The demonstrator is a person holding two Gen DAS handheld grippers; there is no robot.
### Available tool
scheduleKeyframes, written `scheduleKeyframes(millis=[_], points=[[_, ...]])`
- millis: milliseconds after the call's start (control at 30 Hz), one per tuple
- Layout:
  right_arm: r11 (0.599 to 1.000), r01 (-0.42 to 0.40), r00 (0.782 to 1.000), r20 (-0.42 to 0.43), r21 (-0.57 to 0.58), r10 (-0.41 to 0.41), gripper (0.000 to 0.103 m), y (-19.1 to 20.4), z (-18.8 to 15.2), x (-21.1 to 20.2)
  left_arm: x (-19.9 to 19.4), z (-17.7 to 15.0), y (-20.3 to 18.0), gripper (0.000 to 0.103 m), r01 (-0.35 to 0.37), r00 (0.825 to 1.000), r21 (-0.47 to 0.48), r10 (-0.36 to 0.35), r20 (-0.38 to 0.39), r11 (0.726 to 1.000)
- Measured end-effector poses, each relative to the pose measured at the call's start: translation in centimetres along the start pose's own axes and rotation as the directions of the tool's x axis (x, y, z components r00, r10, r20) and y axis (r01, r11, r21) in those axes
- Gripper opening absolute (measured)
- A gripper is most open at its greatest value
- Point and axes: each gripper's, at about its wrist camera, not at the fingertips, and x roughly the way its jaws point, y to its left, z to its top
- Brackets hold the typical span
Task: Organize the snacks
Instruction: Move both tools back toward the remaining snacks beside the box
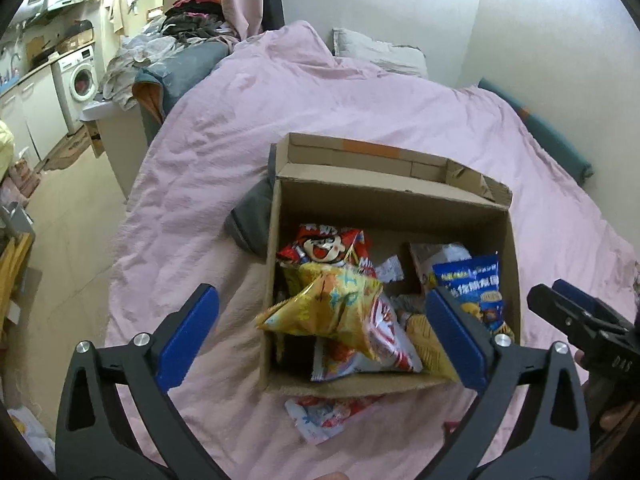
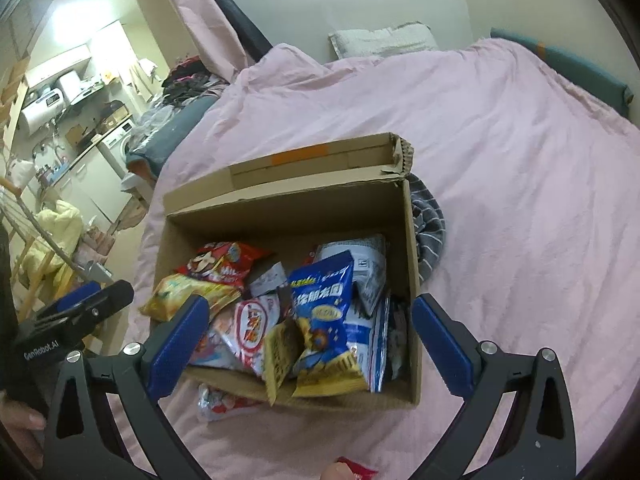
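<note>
An open cardboard box (image 1: 392, 200) (image 2: 288, 216) sits on the pink bedding and holds several snack bags. Among them are a yellow bag (image 1: 332, 308) leaning on the near left corner, a blue bag (image 1: 476, 284) (image 2: 320, 300) and a red bag (image 1: 324, 240) (image 2: 220, 260). A white-and-red packet (image 1: 324, 412) (image 2: 224, 402) lies outside on the bedding, against the box's near wall. My left gripper (image 1: 320, 294) (image 2: 100, 292) hovers open above the box's near left part, holding nothing. My right gripper (image 2: 310, 304) (image 1: 560, 296) hovers open above the near edge, also with nothing in it.
A grey striped cloth (image 2: 428, 224) (image 1: 252, 216) lies tucked under the box. A pillow (image 1: 376, 52) rests at the head of the bed by the wall. Left of the bed are a laundry pile (image 1: 188, 28), a washing machine (image 1: 80, 76) and floor. A red wrapper (image 2: 356, 468) shows at the bottom edge.
</note>
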Motion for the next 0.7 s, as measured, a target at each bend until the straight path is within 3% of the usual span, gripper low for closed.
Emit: scheduleKeyframes(millis=[267, 433, 533, 700], points=[[1.000, -0.012, 0.997, -0.070, 0.005, 0.012, 0.103, 1.2, -3.1, -1.1, -1.0, -2.9, 0.4, 0.102, 0.000, 0.997, 0.003, 0.001, -0.076, 1.000], [0.997, -0.028, 0.991, -0.130, 0.071, 0.037, 0.103, 0.5, -5.4, -1.8, -2.4, -4.8, 0.0, 0.102, -0.052, 0.996, 0.056, 0.055, -0.066, 0.997], [0.997, -0.006, 0.984, -0.176, 0.078, 0.020, 0.103, -0.3, -6.6, -1.5, -2.9, -5.8, 0.0, 0.102, -0.062, 0.995, 0.073, 0.067, -0.071, 0.995], [0.991, 0.047, 0.971, -0.240, 0.127, -0.016, 0.103, -2.3, -8.2, -0.7, -2.3, -7.2, 0.8, 0.102, -0.061, 0.990, 0.013, 0.062, -0.126, 0.998]])
